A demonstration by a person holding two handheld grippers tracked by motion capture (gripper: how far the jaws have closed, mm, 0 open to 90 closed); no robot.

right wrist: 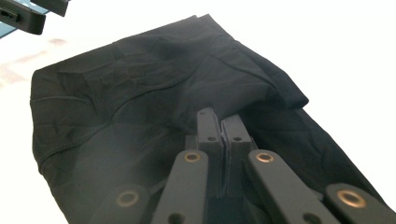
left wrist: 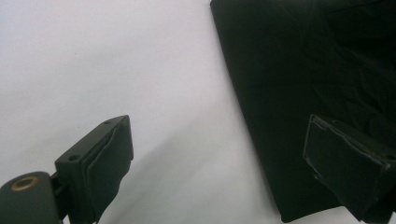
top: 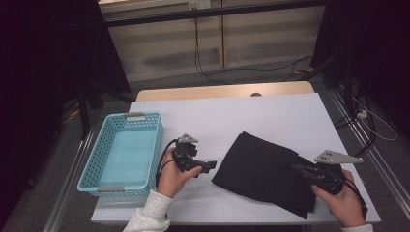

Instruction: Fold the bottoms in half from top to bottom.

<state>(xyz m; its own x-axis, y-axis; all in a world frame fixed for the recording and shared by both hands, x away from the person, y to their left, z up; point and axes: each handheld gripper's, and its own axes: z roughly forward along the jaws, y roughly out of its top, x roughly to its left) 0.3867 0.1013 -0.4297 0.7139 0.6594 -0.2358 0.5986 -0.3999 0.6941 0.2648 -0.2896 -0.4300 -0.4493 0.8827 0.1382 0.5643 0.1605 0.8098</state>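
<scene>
While I held both hands steady over the work, the scene read as follows, largest thing first.

Table: the white table (top: 270, 113) carried everything, with a strip of bare wood along its far edge.

Garment: the black garment (top: 266, 169) lay folded on the near right part of the table, one corner pointing towards the middle, its near end reaching close to the table's front edge. In the right gripper view its cloth (right wrist: 140, 93) was creased, with a fold raised near my jaws.

Basket: the turquoise basket (top: 94, 166) sat on the left side of the table, well apart from the garment, with nothing visible inside it.

Right gripper: my right gripper (top: 302, 170) lay over the garment's right end (the grey plate stood above it). Its jaws were pressed together, and the right gripper view showed a pinch of the black cloth caught between the pads (right wrist: 208, 128).

Left gripper: my left gripper (top: 210, 166) hovered over bare table, just beside the garment's left corner and pointing at it. Its jaws stood wide apart with nothing between them; in the left gripper view one pad (left wrist: 105, 163) sat over white table and the other over the edge of the cloth.
</scene>
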